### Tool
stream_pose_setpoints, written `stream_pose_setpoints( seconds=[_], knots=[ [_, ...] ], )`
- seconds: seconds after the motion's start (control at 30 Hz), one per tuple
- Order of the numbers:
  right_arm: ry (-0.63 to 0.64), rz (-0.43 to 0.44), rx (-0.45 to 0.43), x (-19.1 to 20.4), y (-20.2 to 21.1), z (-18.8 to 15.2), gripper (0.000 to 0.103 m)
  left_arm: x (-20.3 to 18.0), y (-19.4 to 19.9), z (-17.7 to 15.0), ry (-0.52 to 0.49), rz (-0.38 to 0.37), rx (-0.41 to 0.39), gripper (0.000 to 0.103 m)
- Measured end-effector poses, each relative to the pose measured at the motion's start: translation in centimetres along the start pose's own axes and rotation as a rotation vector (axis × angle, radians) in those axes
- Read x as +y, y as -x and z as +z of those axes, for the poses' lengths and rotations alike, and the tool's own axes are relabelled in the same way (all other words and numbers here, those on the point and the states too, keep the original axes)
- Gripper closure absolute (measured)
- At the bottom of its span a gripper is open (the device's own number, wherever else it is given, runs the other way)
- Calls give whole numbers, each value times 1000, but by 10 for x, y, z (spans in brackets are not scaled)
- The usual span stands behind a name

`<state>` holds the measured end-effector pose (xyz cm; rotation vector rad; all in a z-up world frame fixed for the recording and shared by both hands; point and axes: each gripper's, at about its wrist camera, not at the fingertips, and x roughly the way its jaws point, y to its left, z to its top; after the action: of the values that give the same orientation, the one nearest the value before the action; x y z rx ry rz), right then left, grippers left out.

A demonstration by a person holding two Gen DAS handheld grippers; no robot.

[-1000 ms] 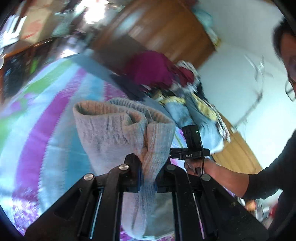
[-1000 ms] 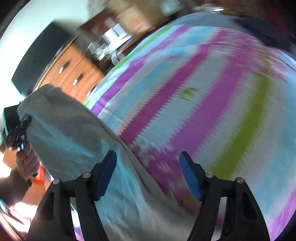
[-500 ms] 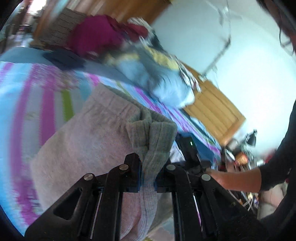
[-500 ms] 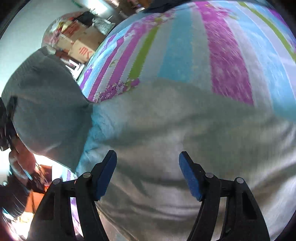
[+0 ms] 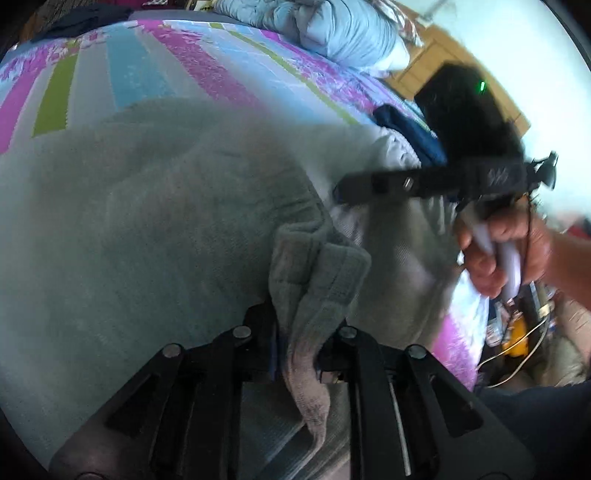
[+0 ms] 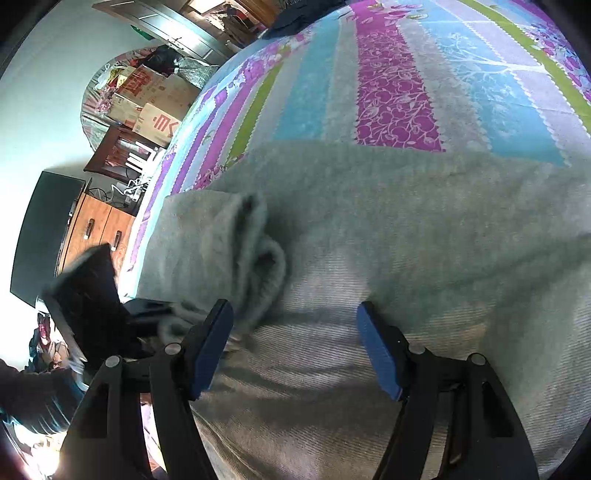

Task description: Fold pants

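While my left tongs (image 5: 299, 343) are pinched hard on a bunched, ribbed hem of the pants (image 5: 147, 229), the rest of the grey garment lies spread over the striped bed (image 6: 399, 74), reaching toward its near edge where I stand. My right tongs (image 6: 295, 343) hang wide apart just above the cloth, gripping nothing, their blue pads (image 6: 212, 347) clear of the fabric as far as I can tell. From the left view I can see my right hand (image 5: 506, 251) wrapped round the handle of that tool, off toward the bed's right edge. I judge the pants to be a soft, thick knit, fleecy on one face and finely ribbed on the other: light enough to lift by one corner, but limp, so they will sag and drag wherever they are not held. They should not slip much, since the nap gives the pads good purchase, and nothing about them is fragile. The hem I hold is doubled and lumpy, which grips well yet will twist the fold if I pull from it alone. For the right tongs I would choose a flat, single edge, well apart from the left grip, so the cloth hangs taut between the two. A pile of bedding (image 5: 332, 33) sits at the far edge, well clear of my work.
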<state>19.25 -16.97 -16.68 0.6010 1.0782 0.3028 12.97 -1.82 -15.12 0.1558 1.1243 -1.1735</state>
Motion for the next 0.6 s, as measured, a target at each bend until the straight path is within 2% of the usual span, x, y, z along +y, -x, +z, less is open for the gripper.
stream_pose_setpoints(
  seconds=[0.07,0.1,0.13,0.2,0.3,0.37,0.43,0.5,0.57,0.6],
  knots=[
    [16,-15,0,3,6,1,28,-3,7,-1,-4,31,16,81],
    [27,-26,-4,5,10,2,28,-7,12,-1,-8,44,33,67],
    [40,-39,-17,9,16,7,28,-13,21,-3,-11,47,49,47],
    [64,-62,-67,19,34,13,28,-23,36,-8,-8,52,45,29],
    [123,-74,-167,45,63,26,28,-29,76,-10,42,14,-2,29],
    [189,-60,-180,70,60,29,30,-16,113,-6,89,9,-91,29],
    [271,-38,-119,94,32,20,42,18,140,8,137,31,-162,29],
    [318,-16,-5,108,-8,0,68,50,141,24,149,88,-156,31],
    [318,-31,57,109,-35,-15,70,97,133,40,238,84,-127,37],
    [321,-66,81,106,-47,-24,70,121,130,44,293,109,-118,42]
  ],
)
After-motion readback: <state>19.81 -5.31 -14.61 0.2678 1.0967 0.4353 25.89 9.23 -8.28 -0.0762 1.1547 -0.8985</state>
